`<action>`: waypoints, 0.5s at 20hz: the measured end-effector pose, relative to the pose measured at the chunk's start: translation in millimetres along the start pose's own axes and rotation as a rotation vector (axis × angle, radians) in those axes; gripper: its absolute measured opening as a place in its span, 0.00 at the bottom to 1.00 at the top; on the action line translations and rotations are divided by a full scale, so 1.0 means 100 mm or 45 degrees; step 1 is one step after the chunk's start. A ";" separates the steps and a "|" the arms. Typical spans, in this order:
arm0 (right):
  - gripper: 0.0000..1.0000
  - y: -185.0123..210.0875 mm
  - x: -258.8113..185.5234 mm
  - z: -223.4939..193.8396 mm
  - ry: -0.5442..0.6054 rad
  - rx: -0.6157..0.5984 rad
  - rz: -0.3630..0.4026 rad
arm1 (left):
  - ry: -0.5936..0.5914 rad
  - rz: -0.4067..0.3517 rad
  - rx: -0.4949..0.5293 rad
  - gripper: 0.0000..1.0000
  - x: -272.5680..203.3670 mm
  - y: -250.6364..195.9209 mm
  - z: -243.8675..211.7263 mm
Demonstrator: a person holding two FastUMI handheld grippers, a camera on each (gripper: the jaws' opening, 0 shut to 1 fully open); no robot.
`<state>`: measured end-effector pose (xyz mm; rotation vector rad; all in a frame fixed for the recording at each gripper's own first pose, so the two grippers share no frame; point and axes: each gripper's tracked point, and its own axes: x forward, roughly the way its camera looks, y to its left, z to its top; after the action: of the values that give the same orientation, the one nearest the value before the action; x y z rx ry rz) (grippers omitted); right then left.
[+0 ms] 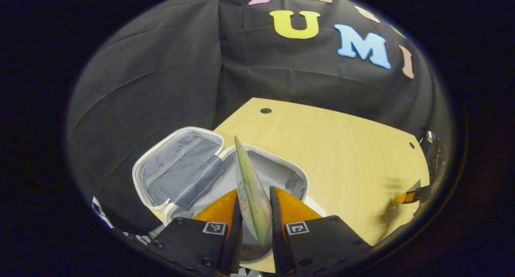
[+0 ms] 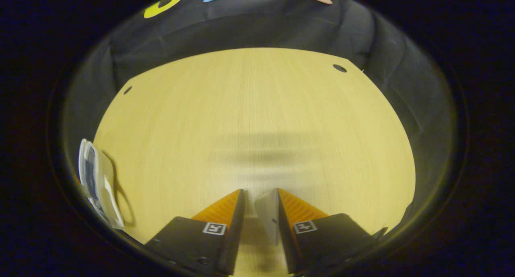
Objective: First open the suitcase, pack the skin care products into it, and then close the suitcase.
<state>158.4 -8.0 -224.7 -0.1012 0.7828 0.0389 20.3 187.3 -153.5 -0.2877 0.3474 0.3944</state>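
Note:
The small suitcase (image 1: 281, 164) lies open at the table's near left corner, white-rimmed and grey-lined, with its lid (image 1: 177, 164) flopped to the left. A flat, colourful skin care packet (image 1: 251, 188) stands edge-on over the suitcase's base, and my left gripper (image 1: 254, 190) is shut on it. The right gripper (image 1: 406, 197) shows small at the table's far right edge. In the right gripper view my right gripper (image 2: 259, 190) hovers open over bare wood; a pale flat piece (image 2: 267, 216) rests against one finger, apart from the other. The suitcase (image 2: 96, 180) sits at that view's left edge.
The light wooden table (image 1: 342, 148) stretches right and back from the suitcase, with small dark holes (image 1: 265, 110) near its corners. Black cloth walls close in the booth behind and to the left. A soft shadow (image 2: 261, 148) lies on the wood ahead of the right gripper.

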 end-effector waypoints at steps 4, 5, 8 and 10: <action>0.28 0.17 -0.09 0.04 -0.015 0.045 0.099 | 0.043 -0.005 0.034 0.42 0.04 0.13 -0.02; 0.28 0.21 -0.14 0.05 -0.017 0.052 0.132 | 0.061 -0.004 0.054 0.39 0.06 0.18 -0.04; 0.27 0.37 -0.34 0.01 -0.023 0.054 0.217 | 0.163 0.003 0.148 0.40 0.14 0.37 -0.07; 0.28 0.56 -0.53 -0.04 -0.021 0.017 0.282 | 0.295 0.002 0.223 0.40 0.20 0.50 -0.18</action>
<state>113.7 47.6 -194.8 -0.0016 0.7748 0.2438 11.9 232.3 -188.1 -0.1616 0.6060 0.3306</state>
